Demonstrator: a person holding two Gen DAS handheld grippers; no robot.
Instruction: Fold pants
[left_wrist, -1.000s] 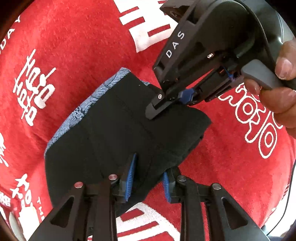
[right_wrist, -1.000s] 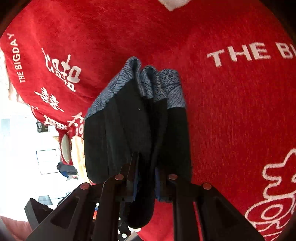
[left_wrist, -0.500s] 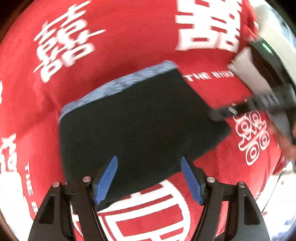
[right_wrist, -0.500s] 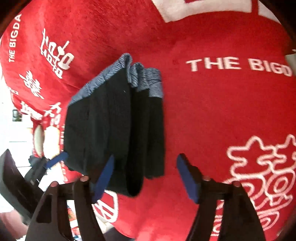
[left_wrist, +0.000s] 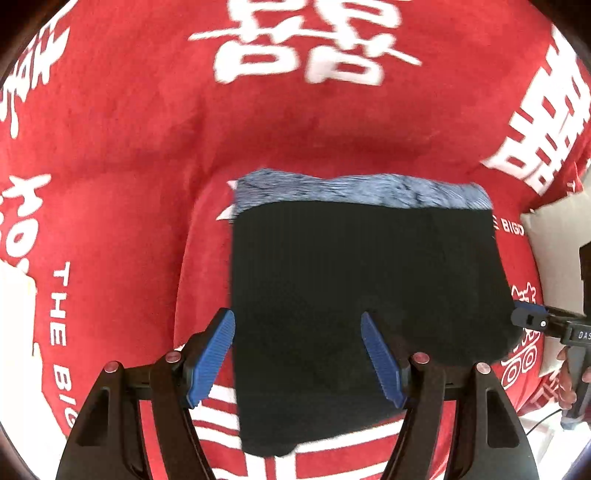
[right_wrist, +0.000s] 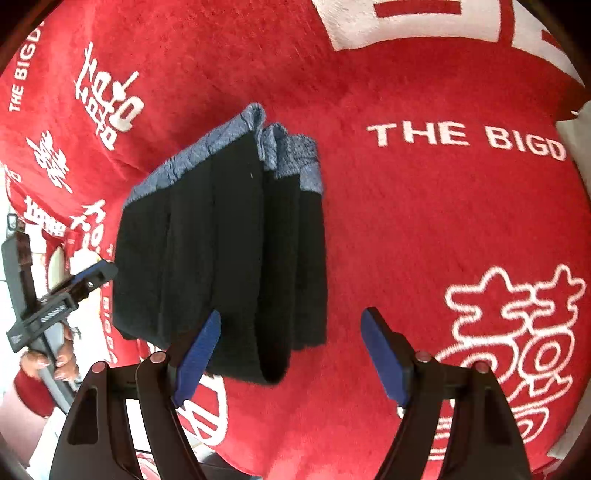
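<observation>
Lying folded into a compact rectangle on the red plush blanket with white lettering (left_wrist: 147, 155), the black ribbed pants with a blue-grey patterned waistband (left_wrist: 354, 280) rest free of both tools. Left gripper (left_wrist: 298, 356): blue-padded jaws wide apart above the fabric, gripping nothing. Right gripper (right_wrist: 291, 356): jaws likewise spread, having just been opening, with the stacked folds' near edge below them, unheld.

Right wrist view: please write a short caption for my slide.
Folded black pants lie on a red blanket, right gripper open.
</observation>
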